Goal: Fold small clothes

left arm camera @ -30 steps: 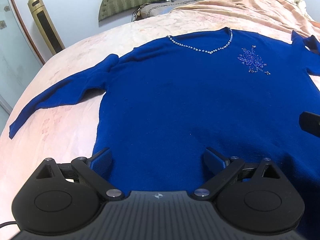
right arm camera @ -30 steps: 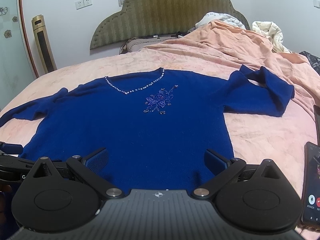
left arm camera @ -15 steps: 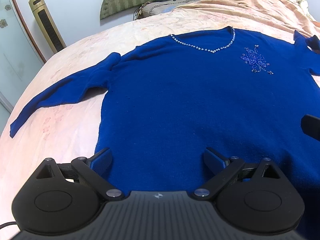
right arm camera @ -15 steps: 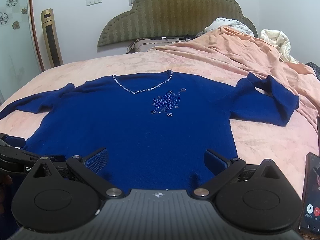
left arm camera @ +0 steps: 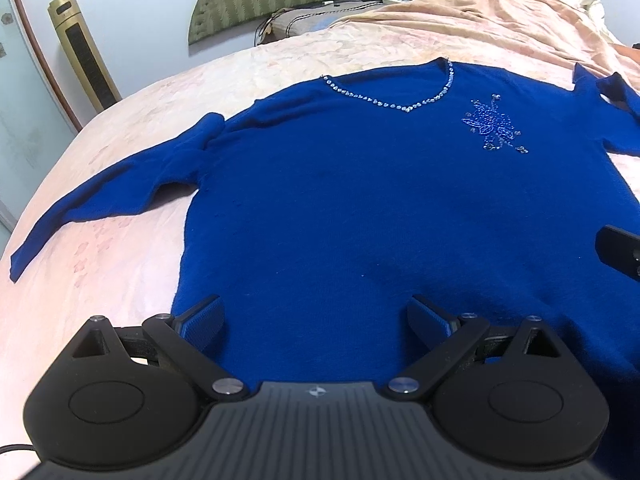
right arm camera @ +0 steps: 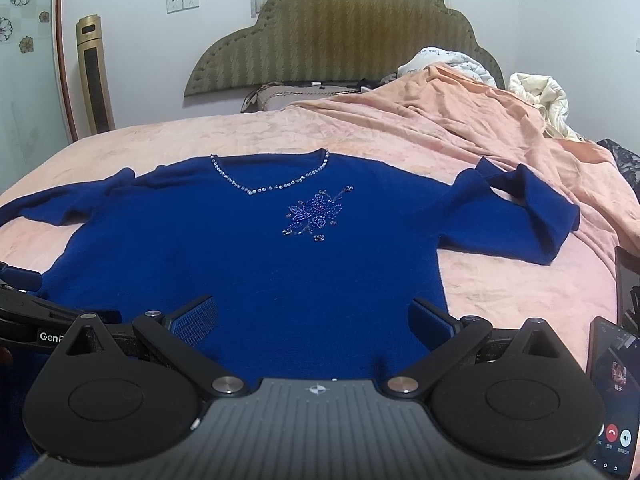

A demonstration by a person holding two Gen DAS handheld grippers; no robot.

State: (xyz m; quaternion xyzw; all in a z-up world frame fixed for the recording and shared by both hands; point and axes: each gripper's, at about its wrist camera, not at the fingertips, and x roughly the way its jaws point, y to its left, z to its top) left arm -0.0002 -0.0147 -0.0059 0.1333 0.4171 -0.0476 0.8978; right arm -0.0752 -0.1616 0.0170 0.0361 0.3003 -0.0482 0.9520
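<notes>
Left gripper (left arm camera: 316, 316): jaws spread wide, nothing between them. Both blue-padded fingers (left arm camera: 202, 320) hang over the lower body of the blue sweater (left arm camera: 360, 208), close to its hem; whether they touch the knit I cannot tell. The sweater's side edge runs just outside this gripper's left finger.

Right gripper (right arm camera: 314, 314): jaws likewise spread wide and holding nothing. Its fingers sit over the same hem region, with the sweater's other side edge just outside the right finger. The left gripper's body shows at the far left of the right wrist view, beside this one.

The sweater lies flat, front up, spread ahead of both grippers on the pink bedspread (right arm camera: 520, 280). A beaded V neckline (right arm camera: 272, 184) lies at the far end from the grippers, and a beaded flower motif (right arm camera: 316, 216) sits just short of it. One sleeve (left arm camera: 100, 192) stretches out straight, ahead and to the left of the left gripper. The other sleeve (right arm camera: 528, 216), ahead and right of the right gripper, is folded back on itself.

A phone (right arm camera: 612, 396) with a lit screen lies just right of the right gripper. Beyond the sweater are a crumpled peach blanket (right arm camera: 460, 120), an olive headboard (right arm camera: 340, 40) and, to the far left, a gold tower unit (right arm camera: 94, 80).
</notes>
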